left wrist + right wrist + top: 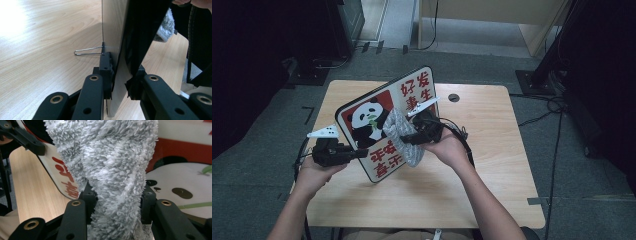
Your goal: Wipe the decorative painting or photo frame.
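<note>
Fluffy grey cloth [107, 170] pressed on the panda board [384, 122], centre frame.
Right gripper [409, 137] clamps the cloth; left gripper [362, 152] grips the board's edge; wiping looks under way, unfinished.

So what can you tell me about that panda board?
The panda board is a flat, stiff-looking panel with rounded corners, printed with a panda on red and red characters on cream. It is held tilted above the table. The left gripper clamps its edge, and the right gripper presses a fluffy grey cloth on its face.
</note>
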### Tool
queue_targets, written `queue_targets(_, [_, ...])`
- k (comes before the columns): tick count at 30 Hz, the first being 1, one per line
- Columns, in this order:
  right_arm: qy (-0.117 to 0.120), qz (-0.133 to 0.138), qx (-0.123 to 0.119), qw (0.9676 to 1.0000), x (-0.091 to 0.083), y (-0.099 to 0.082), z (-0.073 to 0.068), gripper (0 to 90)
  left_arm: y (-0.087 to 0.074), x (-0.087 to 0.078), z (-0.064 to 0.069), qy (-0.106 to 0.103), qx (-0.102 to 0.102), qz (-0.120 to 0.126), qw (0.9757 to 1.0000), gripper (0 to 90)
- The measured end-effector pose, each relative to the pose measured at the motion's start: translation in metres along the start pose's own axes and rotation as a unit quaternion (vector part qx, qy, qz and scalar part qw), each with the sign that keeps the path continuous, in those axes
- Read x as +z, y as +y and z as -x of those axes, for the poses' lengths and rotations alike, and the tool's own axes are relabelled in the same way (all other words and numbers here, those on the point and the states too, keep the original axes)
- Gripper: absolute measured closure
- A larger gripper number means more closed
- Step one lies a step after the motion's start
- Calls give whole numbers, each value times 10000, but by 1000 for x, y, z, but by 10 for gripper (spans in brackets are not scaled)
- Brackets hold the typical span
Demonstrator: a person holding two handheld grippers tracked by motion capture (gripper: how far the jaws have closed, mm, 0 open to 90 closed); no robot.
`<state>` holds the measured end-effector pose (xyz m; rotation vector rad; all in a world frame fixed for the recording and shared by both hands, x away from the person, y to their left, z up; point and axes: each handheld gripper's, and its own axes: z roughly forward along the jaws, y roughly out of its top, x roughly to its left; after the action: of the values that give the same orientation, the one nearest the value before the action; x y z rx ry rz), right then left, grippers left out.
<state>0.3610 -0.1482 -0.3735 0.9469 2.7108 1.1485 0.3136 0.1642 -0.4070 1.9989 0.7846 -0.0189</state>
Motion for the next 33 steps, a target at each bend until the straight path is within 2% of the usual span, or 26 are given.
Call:
queue_targets(23, [-11, -165, 32, 9999, 18, -24, 0, 611, 0, 0, 0, -4, -11, -15, 10000, 782])
queue_targets(33, [-71, -271, 18, 9996, 30, -42, 1, 610, 0, 0, 1, -1, -3, -25, 10000, 782])
